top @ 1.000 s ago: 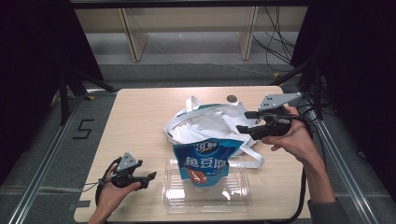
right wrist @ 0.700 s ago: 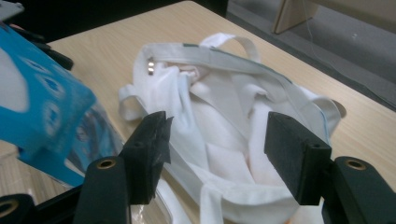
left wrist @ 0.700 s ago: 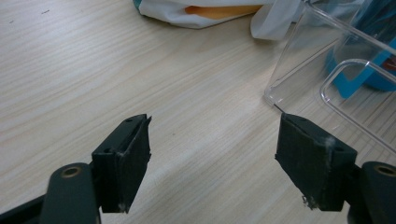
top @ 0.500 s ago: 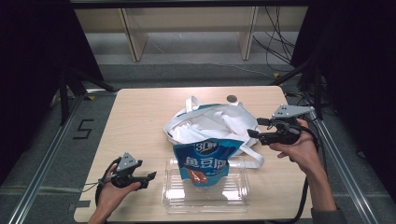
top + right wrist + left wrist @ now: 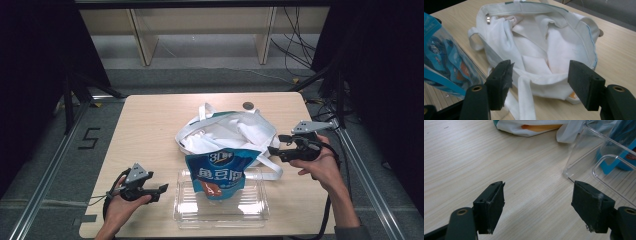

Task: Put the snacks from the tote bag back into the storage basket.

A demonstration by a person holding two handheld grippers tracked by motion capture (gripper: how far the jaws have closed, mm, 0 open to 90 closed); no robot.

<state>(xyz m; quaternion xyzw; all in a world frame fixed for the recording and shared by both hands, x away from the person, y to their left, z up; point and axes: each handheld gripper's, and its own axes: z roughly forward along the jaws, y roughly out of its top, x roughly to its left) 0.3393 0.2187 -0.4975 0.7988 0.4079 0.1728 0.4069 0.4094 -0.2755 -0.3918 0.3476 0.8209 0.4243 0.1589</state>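
Both my tongs gape empty; right tongs (image 5: 540, 85) face the bag (image 5: 541, 42) straight ahead, nearer than left tongs (image 5: 537, 207).

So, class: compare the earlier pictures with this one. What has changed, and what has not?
The right hand-held gripper has drawn back from over the white bag toward the table's right edge, jaws open, holding nothing. The left hand-held gripper, the blue packet and the clear tray stayed put.

White bag (image 5: 227, 132), blue packet (image 5: 220, 170)
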